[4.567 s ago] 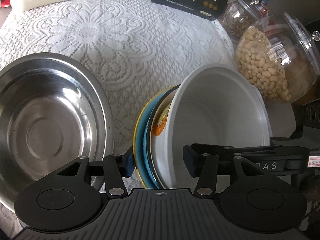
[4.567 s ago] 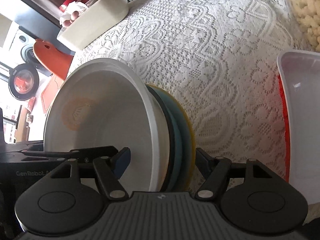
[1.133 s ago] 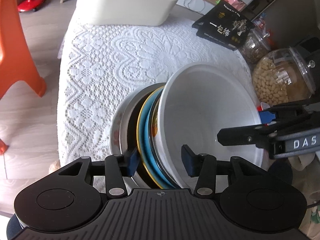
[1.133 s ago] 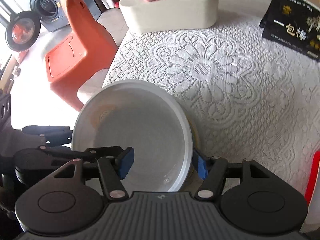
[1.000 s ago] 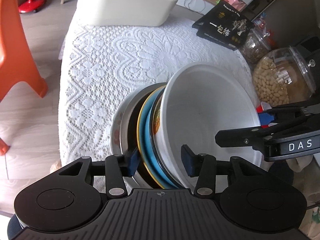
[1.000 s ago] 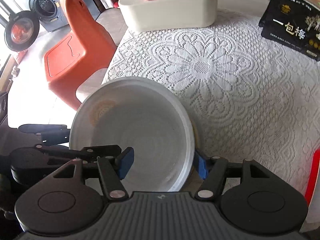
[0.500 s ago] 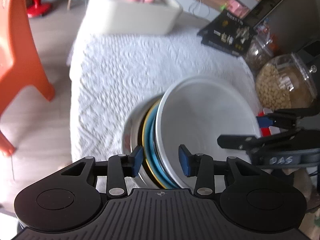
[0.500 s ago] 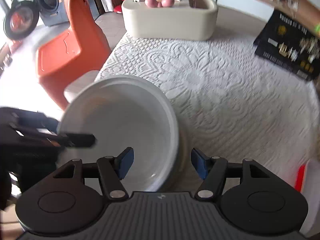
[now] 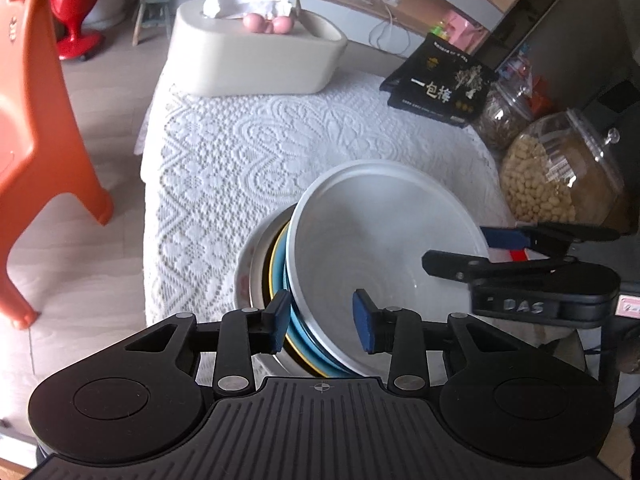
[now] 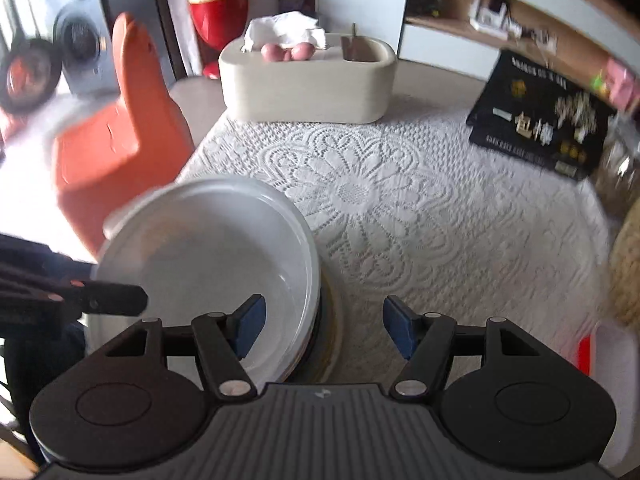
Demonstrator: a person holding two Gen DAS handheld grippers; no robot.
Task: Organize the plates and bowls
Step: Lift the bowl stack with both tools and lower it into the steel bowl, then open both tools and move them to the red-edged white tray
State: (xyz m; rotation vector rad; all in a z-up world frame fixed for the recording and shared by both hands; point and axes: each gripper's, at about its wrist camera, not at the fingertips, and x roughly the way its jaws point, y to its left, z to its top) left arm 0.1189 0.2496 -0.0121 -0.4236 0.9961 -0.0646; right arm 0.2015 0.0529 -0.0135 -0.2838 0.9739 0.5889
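Note:
A stack of dishes rests near the table's left edge: a white bowl (image 9: 380, 240) on top, blue and yellow plates (image 9: 280, 272) under it, a steel bowl (image 9: 260, 260) at the bottom. My left gripper (image 9: 320, 320) has its jaws around the near rim of the stack, with small gaps on both sides. My right gripper (image 10: 320, 326) is open and straddles the right rim of the white bowl (image 10: 208, 256) without touching it. It also shows in the left wrist view (image 9: 520, 252), at the bowl's right.
The table has a white lace cloth (image 9: 248, 152). A cream tissue box (image 9: 256, 60) stands at the back, a black packet (image 9: 436, 80) and glass jars of nuts (image 9: 560, 176) at the right. An orange chair (image 9: 36, 140) stands on the floor at the left.
The tilted stack, held by both grippers, has been lowered into the steel bowl and now lies flat. Both grippers have loosened and pulled up and back; the right one has opened wide.

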